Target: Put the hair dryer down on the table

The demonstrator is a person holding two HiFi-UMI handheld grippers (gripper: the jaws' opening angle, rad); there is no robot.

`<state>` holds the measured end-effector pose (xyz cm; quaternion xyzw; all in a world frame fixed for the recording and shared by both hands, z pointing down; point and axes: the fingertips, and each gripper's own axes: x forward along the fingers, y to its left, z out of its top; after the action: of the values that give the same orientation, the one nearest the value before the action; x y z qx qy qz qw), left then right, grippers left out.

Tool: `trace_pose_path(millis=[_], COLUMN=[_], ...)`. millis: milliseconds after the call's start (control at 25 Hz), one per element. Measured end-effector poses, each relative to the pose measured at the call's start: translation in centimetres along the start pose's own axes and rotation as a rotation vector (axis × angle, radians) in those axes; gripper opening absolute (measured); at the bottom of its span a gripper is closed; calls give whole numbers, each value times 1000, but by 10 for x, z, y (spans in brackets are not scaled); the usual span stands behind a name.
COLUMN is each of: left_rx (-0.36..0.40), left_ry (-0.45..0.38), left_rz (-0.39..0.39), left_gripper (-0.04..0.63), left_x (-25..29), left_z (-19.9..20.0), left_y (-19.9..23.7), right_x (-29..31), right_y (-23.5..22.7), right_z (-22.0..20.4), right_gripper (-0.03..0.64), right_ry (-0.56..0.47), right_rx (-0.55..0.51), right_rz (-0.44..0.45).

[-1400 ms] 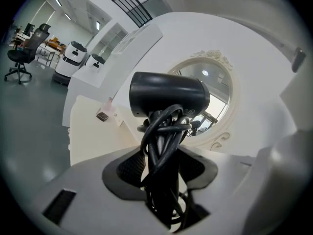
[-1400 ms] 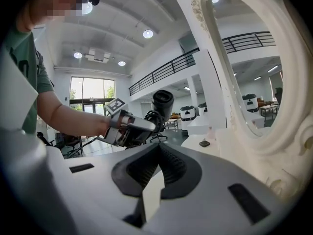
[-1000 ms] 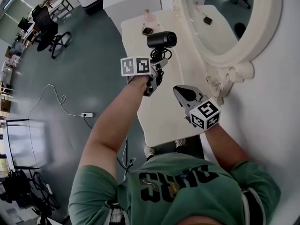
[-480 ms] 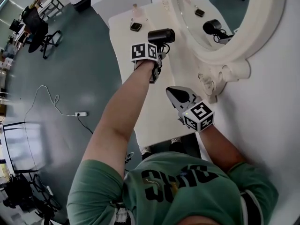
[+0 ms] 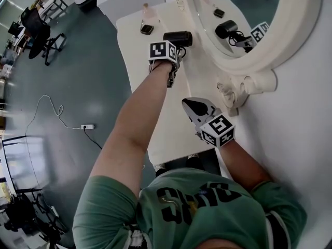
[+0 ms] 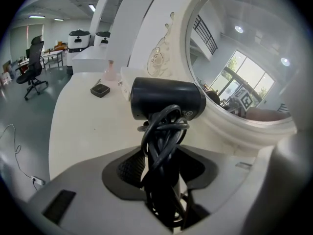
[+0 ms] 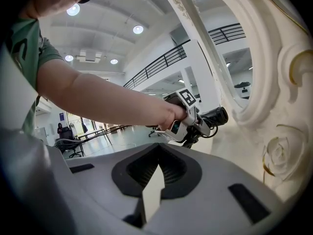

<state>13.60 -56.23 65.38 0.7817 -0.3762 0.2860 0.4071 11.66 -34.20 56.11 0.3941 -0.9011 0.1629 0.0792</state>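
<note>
A black hair dryer with its cord wound round the handle stands barrel-up over the far part of the white table, close to the mirror. My left gripper is shut on the handle and cord. In the left gripper view the dryer rises from between the pads of that gripper. I cannot tell if it touches the tabletop. My right gripper hovers over the table's near part, shut and empty. In the right gripper view its jaws meet, with the dryer ahead.
A big round mirror in an ornate cream frame lines the table's right side. A small black square thing and a pink bottle sit at the far end. An office chair and a power strip are on the floor at left.
My left gripper has carried the hair dryer farther out and closer to the mirror, where its reflection now shows. The right gripper has stayed nearly in place.
</note>
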Motion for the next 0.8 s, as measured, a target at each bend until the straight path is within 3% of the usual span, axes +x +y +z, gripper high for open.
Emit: trace_pose_path(millis=[600, 800], left_rx=[-12, -29], left_ry=[68, 96], left_rz=[68, 34], left_gripper=[195, 195], left_x=[28, 31], left_z=[-1, -5], left_y=[-12, -26], right_x=[-1, 0], right_y=[-11, -11], right_z=[-6, -7], right_gripper=[-6, -6], right_ry=[31, 41], right_rx=[20, 28], right_rz=[-16, -15])
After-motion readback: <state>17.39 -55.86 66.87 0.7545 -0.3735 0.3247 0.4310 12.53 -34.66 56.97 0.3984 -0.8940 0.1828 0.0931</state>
